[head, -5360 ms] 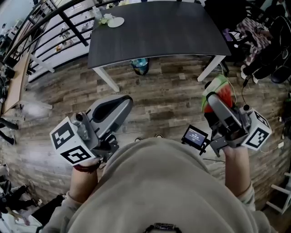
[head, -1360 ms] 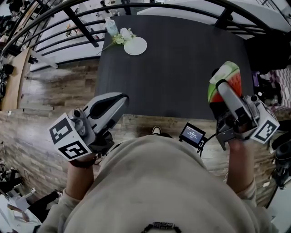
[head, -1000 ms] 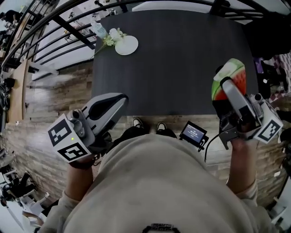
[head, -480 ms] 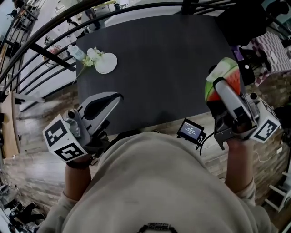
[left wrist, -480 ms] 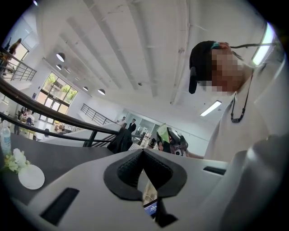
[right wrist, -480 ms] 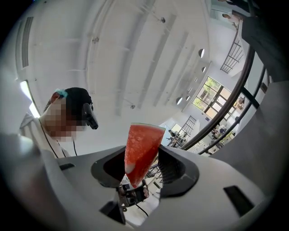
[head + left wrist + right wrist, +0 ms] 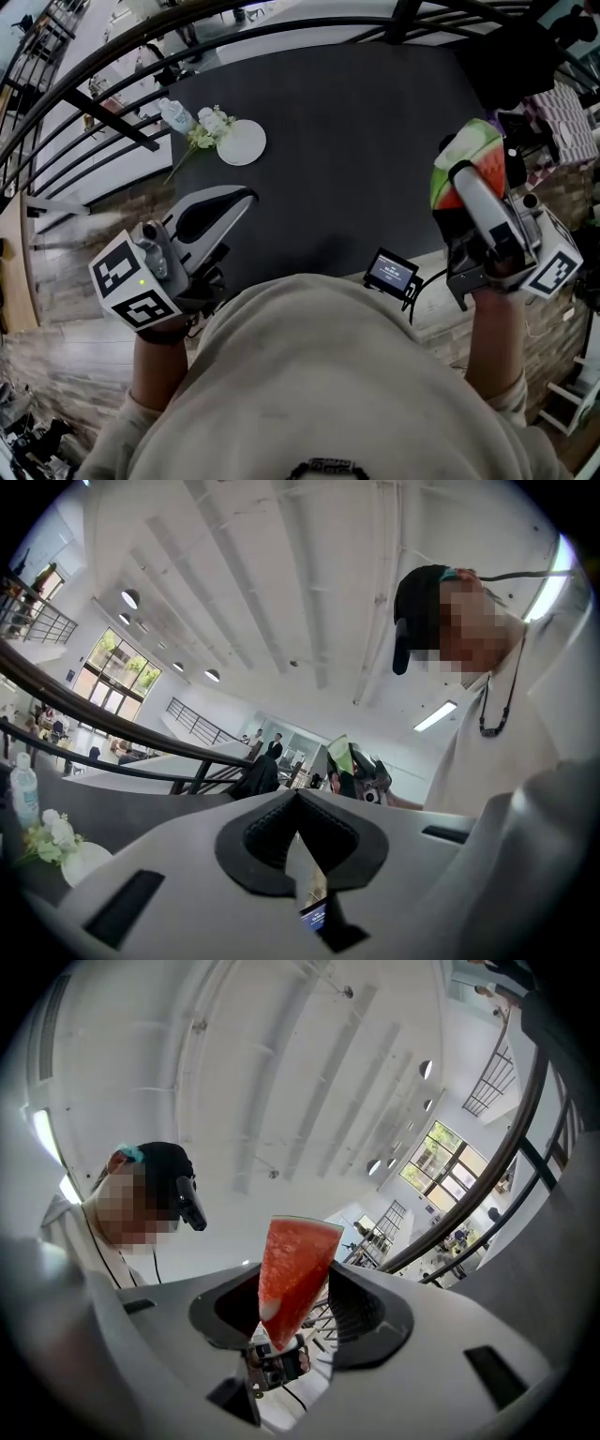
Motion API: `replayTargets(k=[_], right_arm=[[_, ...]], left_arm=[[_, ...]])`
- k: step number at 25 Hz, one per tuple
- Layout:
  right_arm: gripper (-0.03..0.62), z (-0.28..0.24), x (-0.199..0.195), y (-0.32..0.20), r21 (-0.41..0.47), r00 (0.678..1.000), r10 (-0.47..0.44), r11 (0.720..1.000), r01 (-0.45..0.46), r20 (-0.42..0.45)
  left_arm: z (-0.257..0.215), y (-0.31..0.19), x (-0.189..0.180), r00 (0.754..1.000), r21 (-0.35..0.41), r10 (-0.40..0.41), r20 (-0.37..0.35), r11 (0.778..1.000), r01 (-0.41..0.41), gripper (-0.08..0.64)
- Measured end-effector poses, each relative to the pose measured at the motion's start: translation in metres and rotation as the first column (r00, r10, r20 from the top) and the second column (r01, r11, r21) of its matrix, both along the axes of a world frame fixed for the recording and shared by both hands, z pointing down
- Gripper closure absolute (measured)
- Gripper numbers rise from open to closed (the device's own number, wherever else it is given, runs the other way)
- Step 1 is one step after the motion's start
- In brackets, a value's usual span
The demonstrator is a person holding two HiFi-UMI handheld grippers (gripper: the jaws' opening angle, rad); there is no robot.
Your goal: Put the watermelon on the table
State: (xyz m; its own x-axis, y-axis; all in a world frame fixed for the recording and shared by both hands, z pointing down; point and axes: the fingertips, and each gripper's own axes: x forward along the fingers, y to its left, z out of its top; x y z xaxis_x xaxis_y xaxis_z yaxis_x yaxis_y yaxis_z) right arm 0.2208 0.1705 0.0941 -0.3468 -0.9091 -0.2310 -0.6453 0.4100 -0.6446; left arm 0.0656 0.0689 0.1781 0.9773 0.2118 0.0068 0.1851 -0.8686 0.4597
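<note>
The right gripper point(image 7: 457, 180) clamps the watermelon slice point(image 7: 475, 148) by its flat faces, rind beyond the jaw tips, keeping it steady above the table point(image 7: 356, 141) for set-down. The left gripper point(image 7: 242, 195), alongside, is closed and empty.

I have walked up to the table point(image 7: 356, 141); my watermelon point(image 7: 472, 157) now hangs over its right edge, I think.

Dark table point(image 7: 356, 141), bearing a white plate point(image 7: 242, 143), flower sprig point(image 7: 202, 131) and clear bottle point(image 7: 174, 115), clustered near one corner.
</note>
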Motion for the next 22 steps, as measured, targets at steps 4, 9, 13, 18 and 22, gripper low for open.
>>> replayTargets(k=[4, 9, 13, 18, 22], right_arm=[[0.393, 0.004, -0.02, -0.046, -0.036, 0.999, -0.037, 0.999, 0.037, -0.001], [0.394, 0.012, -0.05, -0.101, -0.101, 0.996, -0.08, 0.992, 0.076, -0.036], [0.393, 0.019, -0.068, -0.123, -0.161, 0.986, -0.132, 0.98, 0.115, -0.099], [0.394, 0.028, -0.076, -0.145, -0.181, 0.981, -0.174, 0.971, 0.157, -0.08], [0.393, 0.026, -0.074, -0.149, -0.173, 0.976, -0.201, 0.968, 0.185, -0.086]], left_arm=[[0.012, -0.028, -0.023, 1.0, -0.05, -0.008, 0.014, 0.999, 0.008, 0.558], [0.023, -0.053, -0.052, 1.0, -0.088, -0.003, 0.007, 0.996, 0.003, 0.558], [0.018, -0.067, -0.074, 0.997, -0.043, -0.05, -0.054, 0.998, 0.047, 0.558], [0.03, -0.075, -0.078, 0.996, -0.042, -0.083, -0.031, 0.996, 0.082, 0.558], [0.024, -0.076, -0.072, 0.991, -0.043, -0.129, -0.036, 0.991, 0.127, 0.56]])
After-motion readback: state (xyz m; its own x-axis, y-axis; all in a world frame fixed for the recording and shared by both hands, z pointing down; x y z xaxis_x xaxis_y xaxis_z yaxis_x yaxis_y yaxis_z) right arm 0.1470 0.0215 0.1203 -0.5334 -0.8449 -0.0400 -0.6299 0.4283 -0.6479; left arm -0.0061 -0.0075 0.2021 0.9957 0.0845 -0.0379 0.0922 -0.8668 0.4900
